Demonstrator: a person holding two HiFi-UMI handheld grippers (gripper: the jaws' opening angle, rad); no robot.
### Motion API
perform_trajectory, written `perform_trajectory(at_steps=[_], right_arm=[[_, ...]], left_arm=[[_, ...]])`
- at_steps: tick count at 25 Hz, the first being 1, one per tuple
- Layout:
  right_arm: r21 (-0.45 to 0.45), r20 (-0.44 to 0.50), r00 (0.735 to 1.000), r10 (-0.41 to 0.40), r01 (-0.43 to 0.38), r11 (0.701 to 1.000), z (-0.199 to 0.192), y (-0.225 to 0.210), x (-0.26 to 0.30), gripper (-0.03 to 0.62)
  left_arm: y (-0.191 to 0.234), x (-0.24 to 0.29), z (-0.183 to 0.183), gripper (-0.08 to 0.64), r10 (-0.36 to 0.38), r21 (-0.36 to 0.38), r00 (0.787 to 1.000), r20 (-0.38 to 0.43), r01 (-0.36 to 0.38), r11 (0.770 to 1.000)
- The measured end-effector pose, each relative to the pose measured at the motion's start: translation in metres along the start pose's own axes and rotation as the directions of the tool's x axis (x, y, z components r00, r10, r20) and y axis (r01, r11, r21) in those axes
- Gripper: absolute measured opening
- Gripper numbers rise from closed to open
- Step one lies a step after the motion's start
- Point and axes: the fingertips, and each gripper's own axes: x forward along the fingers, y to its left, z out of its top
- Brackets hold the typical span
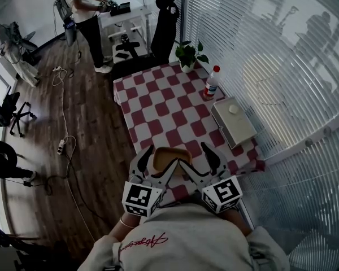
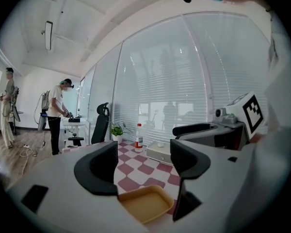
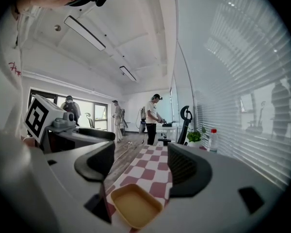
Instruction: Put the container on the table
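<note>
Shows left gripper [image 1: 158,164] and right gripper [image 1: 199,161] with jaws wide apart, clamping nothing, flanking the tan container [image 1: 170,153] at the near edge of the bench [image 1: 158,100]. Probably brackets it from both sides for a level set-down on the bench.

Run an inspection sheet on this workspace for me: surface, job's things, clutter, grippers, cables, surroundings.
Surface: table under a red-and-white checked cloth.
Job's things: tan container, empty, at the near end; whether it rests on the cloth cannot be told.
Clutter: red-capped bottle, white box and potted plant along the blinds side.
Grippers: left gripper and right gripper both have fingers apart, with the container low between them.
Cables: cable trailing over the wood floor to a power strip.
Surroundings: person at a white desk, office chair, blinds.
</note>
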Motion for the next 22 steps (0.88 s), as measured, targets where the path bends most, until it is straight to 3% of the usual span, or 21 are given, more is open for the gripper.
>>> perform_trajectory(at_steps=[10,15,18,22], right_arm=[[-0.003,0.042,0.999,0.0,0.001,1.0,0.023,-0.004,-0.001,0.341],[0.002,0.058,0.998,-0.006,0.006,1.0,0.026,-0.005,-0.004,0.277],[-0.003,0.068,0.998,0.0,0.0,1.0,0.032,-0.003,-0.004,0.27],[-0.008,0.078,0.997,0.005,-0.004,1.0,0.032,-0.002,-0.005,0.258]], left_arm=[[0.003,-0.002,0.019,0.345,0.0,0.002,0.999,0.033,-0.001,1.0],[0.005,-0.003,0.02,0.345,0.005,-0.009,0.999,0.036,-0.005,1.0],[0.007,-0.006,0.019,0.341,0.012,-0.022,0.999,0.033,-0.011,1.0],[0.01,-0.011,0.025,0.265,0.028,-0.018,0.998,0.057,-0.027,0.999]])
